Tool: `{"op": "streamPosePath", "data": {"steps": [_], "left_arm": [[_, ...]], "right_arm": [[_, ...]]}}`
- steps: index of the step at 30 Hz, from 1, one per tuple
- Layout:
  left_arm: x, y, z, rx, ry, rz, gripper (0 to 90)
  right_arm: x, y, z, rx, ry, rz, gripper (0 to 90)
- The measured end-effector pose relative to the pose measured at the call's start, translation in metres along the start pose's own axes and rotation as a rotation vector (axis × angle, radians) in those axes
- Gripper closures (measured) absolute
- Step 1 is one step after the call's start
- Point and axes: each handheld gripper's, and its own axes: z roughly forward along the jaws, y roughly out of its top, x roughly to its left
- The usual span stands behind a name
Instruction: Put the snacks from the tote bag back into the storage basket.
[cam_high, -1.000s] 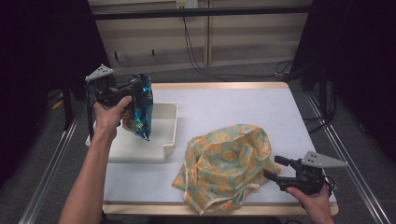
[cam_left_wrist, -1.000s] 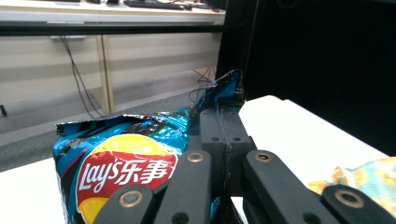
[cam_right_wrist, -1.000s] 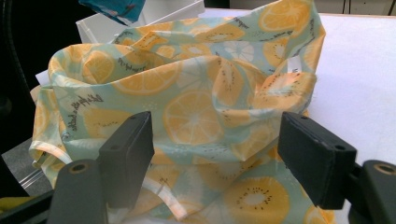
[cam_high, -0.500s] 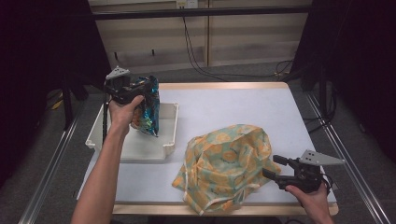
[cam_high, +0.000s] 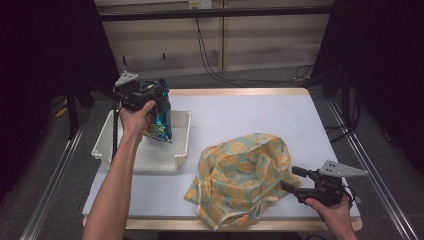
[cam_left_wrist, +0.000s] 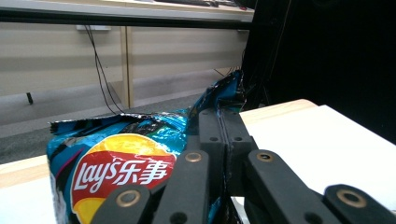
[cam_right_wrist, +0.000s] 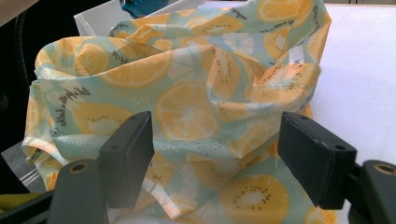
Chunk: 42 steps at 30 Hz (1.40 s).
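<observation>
High view: left gripper (cam_high: 150, 95) holds a crisp bag (cam_high: 159, 117) up over the white tray (cam_high: 181, 145) at the table's (cam_high: 260, 115) left side. Bag hangs clear above the tray floor, top edge at the jaws, body dangling below. Left gripper view: both jaws pressed together on the crumpled top edge of the bag (cam_left_wrist: 121, 158), foil pinched between them (blue foil, red and yellow logo facing the camera).

Right gripper (cam_high: 292, 182) sits low at the table's near right edge, just beside a fruit-print cloth bag (cam_high: 245, 170) that lies slumped on the table, to the right of the tray. Right gripper view: jaws spread wide, one on each side of the frame, the cloth bag (cam_right_wrist: 196, 107) bulging in front of and between them; I cannot tell whether either jaw touches the fabric.
</observation>
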Motion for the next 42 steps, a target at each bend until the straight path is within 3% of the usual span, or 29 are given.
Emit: {"op": "streamPosePath", "data": {"steps": [16,19,34,37,42], "left_arm": [[-0.015,-0.012,0.025,0.058,-0.047,0.001,75.4],[-0.019,-0.015,0.031,0.088,-0.05,0.043,75.2],[-0.025,-0.022,0.047,0.106,-0.082,0.006,67.9],[-0.026,-0.021,0.046,0.107,-0.094,0.003,59.7],[-0.028,-0.015,0.033,0.092,-0.109,0.004,38.7]], "right_arm": [[-0.002,-0.001,0.001,0.01,0.014,-0.006,26.1],[-0.002,0.0,0.002,0.009,0.016,-0.006,26.0],[-0.008,0.005,0.0,-0.006,0.013,-0.005,25.8],[-0.008,0.005,0.0,-0.008,0.015,-0.004,25.8],[-0.005,0.005,0.003,-0.001,0.025,-0.015,25.7]]}}
